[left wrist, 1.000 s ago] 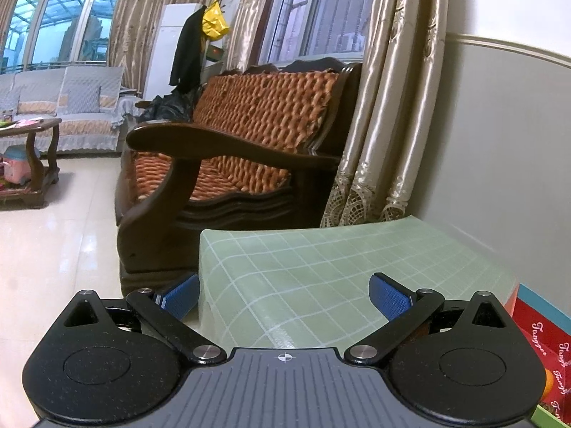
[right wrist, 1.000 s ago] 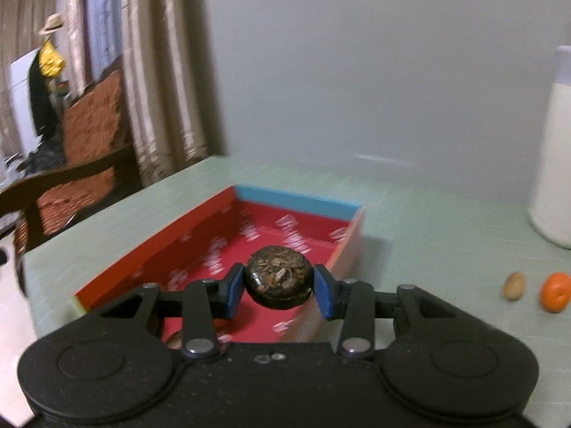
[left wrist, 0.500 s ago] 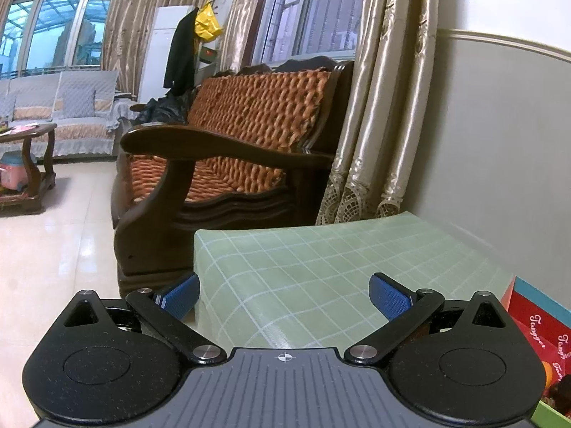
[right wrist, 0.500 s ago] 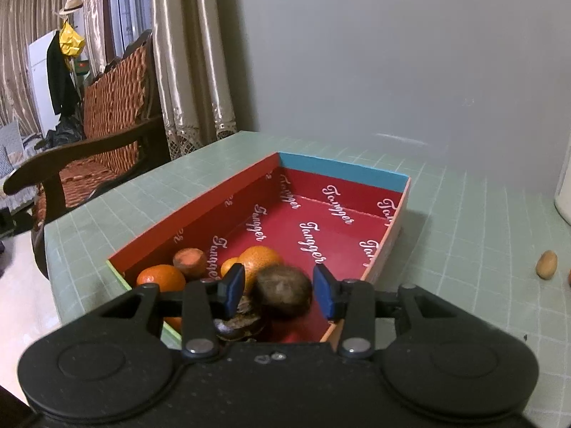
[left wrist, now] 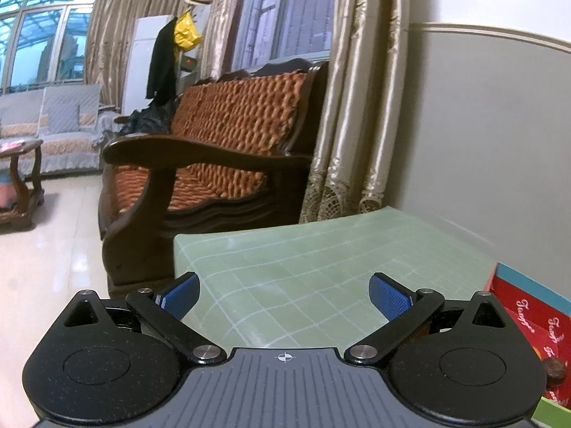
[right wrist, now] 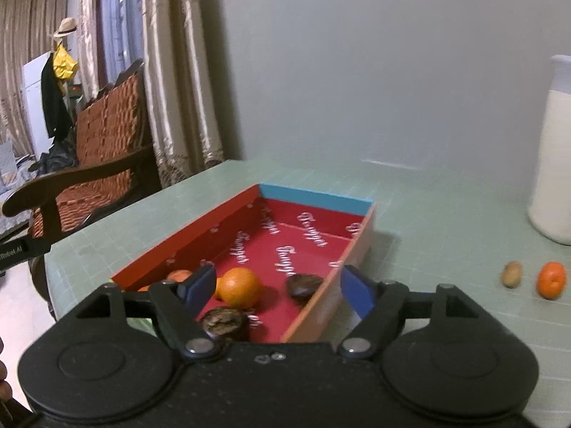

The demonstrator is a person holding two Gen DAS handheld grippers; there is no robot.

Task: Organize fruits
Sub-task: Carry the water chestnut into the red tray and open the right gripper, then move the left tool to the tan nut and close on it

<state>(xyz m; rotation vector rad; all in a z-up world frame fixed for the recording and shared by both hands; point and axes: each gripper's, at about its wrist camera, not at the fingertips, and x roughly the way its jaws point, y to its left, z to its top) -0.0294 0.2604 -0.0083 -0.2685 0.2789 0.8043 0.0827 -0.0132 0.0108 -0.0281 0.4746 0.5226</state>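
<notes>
Pale green gridded tabletop [right wrist: 428, 214] against a grey wall, curtains and a dark wooden bench with an orange cushion [left wrist: 228, 132] off to the left. Near the table's left end, a shallow red box [right wrist: 200, 239] with white script inside and a blue far wall. Inside it, near end: one orange [right wrist: 238, 287], two dark brown wrinkled fruits [right wrist: 304, 284] apart from each other, one of them [right wrist: 225, 322] close under the right gripper [right wrist: 276, 287]. Right gripper over the box's near end, jaws just opened wide, nothing gripped, right blue pad outside the box's right wall. On the bare table well to the right: a small tan fruit [right wrist: 512, 274] just beside a second orange [right wrist: 551, 280], with a tall white jug [right wrist: 555, 164] behind. Left gripper [left wrist: 283, 294] wide apart over bare tabletop, empty, the box's corner at the right edge of its view.
</notes>
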